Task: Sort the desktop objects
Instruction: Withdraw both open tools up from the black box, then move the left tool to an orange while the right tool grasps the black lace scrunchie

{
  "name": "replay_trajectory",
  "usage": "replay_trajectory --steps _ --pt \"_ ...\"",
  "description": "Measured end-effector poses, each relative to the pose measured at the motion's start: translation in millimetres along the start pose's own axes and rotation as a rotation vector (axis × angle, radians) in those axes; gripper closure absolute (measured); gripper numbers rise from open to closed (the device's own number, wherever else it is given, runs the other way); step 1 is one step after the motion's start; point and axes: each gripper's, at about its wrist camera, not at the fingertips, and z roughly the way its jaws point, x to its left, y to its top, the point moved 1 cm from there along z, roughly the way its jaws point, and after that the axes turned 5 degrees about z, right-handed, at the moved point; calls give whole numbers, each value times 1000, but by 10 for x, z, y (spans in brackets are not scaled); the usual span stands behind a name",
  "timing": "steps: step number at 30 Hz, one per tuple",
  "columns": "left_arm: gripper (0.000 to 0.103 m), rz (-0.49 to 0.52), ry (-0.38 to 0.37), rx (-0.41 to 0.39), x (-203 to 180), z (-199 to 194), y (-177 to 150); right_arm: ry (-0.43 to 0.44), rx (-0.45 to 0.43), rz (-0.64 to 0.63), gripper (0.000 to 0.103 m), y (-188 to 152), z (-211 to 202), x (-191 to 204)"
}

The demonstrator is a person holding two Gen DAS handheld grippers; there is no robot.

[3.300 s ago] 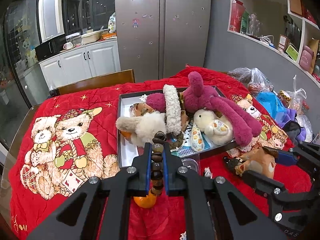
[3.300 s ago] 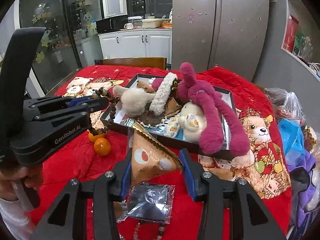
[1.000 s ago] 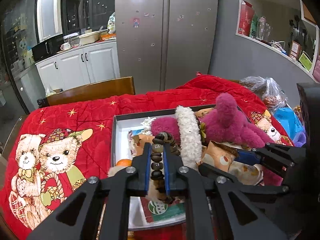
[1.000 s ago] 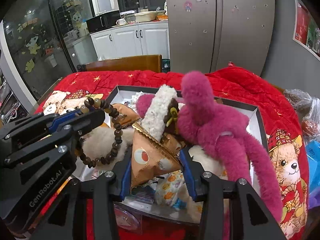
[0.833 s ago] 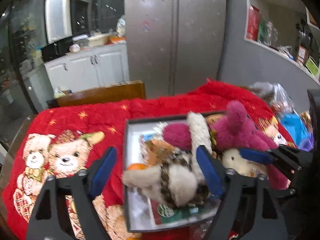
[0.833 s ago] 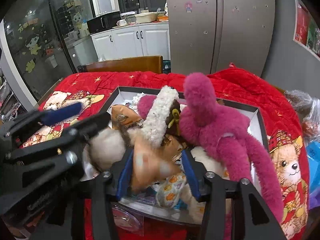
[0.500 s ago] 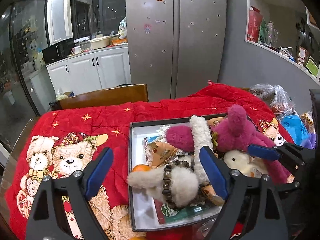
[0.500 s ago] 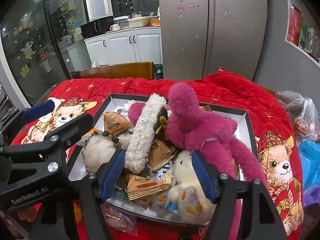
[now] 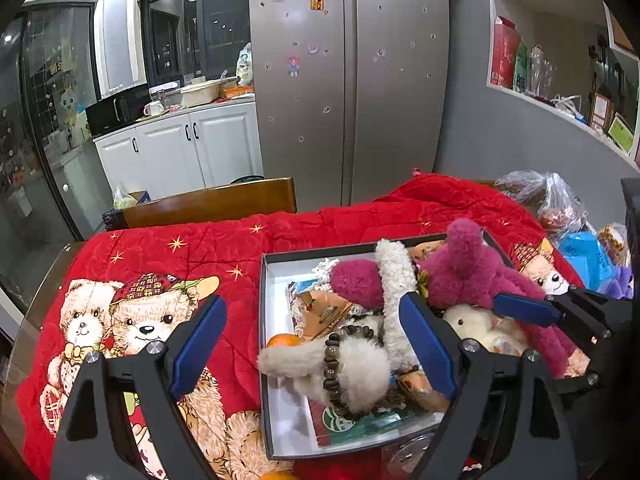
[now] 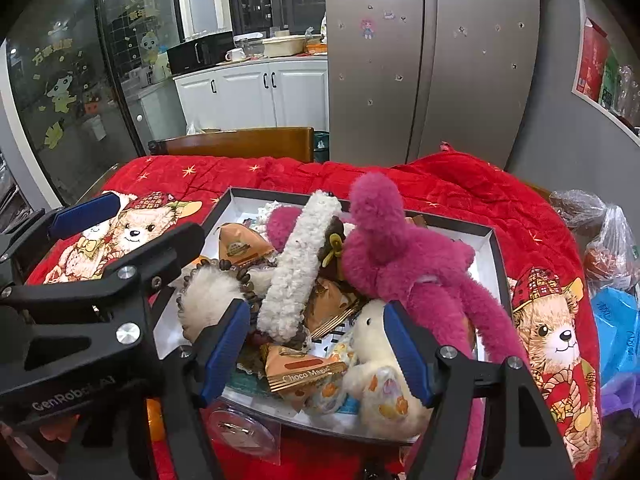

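Two tongs are in view, both over one open box (image 9: 265, 320) on the red bear-print blanket (image 9: 192, 252) that covers the tabletop.

Left tongs (image 9: 316, 344): jaws spread wide, having just been opening. Nothing is pinched. The bead bracelet (image 9: 334, 368) lies below and between the blue pads, draped over a white plush toy (image 9: 360, 364) at the left side of the box, clear of both pads.

Right tongs (image 10: 316, 350): jaws spread, having just been opening. Nothing is pinched. The orange "Choco Magic" snack packet (image 10: 304, 370) lies flat in the near part of the box, between the pads but apart from them.

Box contents, counted left to right in the right wrist view:
- 1 white plush toy carrying the 1 bead bracelet (image 10: 240, 276).
- 3 orange snack packets visible: one at the far left (image 10: 240, 246), one in the middle (image 10: 332, 300), one at the near edge.
- 1 long white fuzzy band (image 10: 296, 276), lying diagonally.
- 1 large magenta plush toy (image 10: 396, 256), its long limbs hanging over the right and near rim.
- 1 cream plush with orange prints (image 10: 380, 380), near right.
- 1 orange fruit (image 9: 282, 340) in the box at the left wall, seen from the left wrist.

Outside the box: 1 clear round packet (image 10: 240, 428) just beside the near wall; several plastic bags (image 10: 612, 240) at the right edge of the tabletop.
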Motion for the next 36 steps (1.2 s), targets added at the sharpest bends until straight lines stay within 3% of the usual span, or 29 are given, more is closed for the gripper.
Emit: replay_trajectory --steps 5,10,14,17,22,27,34,36 --pt "14 0 -12 -29 -3 -232 70 -39 -24 -14 32 26 -122 22" --pt "10 -19 -9 -86 27 -732 108 -25 -73 -25 32 45 -437 105" --pt "5 -43 -45 -131 81 -1129 -16 -22 -131 -39 30 -3 -808 220" --pt "3 -50 -27 -152 132 -1400 -96 -26 -187 -33 23 -77 -1138 302" --pt "0 -63 -8 -193 230 -1793 -315 -65 -243 -43 20 -254 -1527 430" --pt "0 -84 -3 -186 331 -1800 -643 -61 -266 -37 19 -537 -1690 502" --pt "0 -19 7 -117 272 -1258 -1151 -22 -251 4 19 -944 -1514 436" --pt "0 -17 -6 -98 261 -1124 -1275 -49 -247 -14 19 -1028 -1400 441"
